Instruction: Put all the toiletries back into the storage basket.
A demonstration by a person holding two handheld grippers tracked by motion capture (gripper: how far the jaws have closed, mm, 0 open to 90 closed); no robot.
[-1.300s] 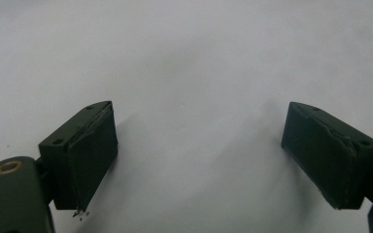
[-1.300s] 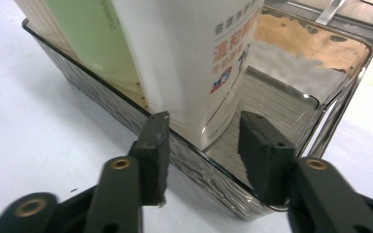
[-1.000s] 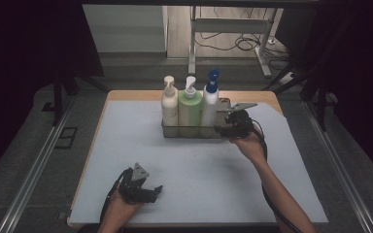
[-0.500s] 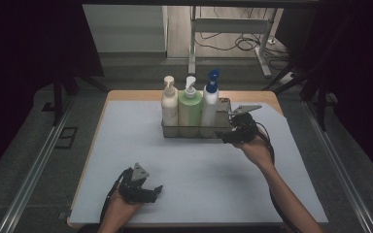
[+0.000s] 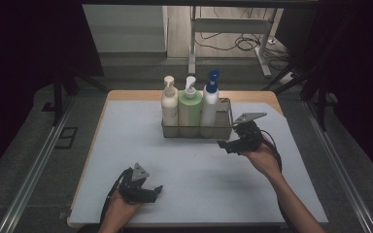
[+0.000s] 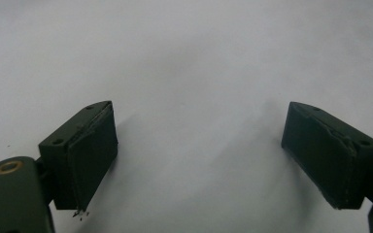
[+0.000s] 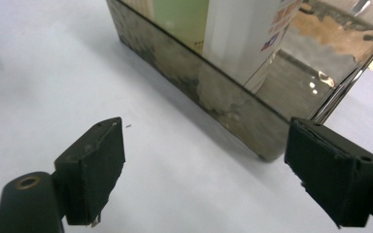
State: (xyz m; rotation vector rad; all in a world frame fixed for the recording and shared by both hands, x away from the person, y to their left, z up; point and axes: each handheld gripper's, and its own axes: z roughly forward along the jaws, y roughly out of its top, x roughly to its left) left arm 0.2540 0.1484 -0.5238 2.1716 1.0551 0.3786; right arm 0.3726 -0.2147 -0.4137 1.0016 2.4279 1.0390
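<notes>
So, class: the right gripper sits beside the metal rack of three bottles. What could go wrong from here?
The right gripper, whose jaws have just been opening with nothing between them, sits near the rack corner; a careless move might bump it. A knock could tip the tall blue-topped bottle or its neighbours.

Around the desk [image 5: 126, 160]

We see a pale mat [image 5: 199, 170] covering nearly the whole desk, with a strip of wooden edge [image 5: 131, 95] showing at the far side. Beyond it we make out a metal frame leg [image 5: 193, 43] standing on the floor and a tangle of dark cables [image 5: 238, 42] lying near it. Metal rails [image 5: 39, 165] run along the floor on both sides of the desk, and the surroundings are dark.
</notes>
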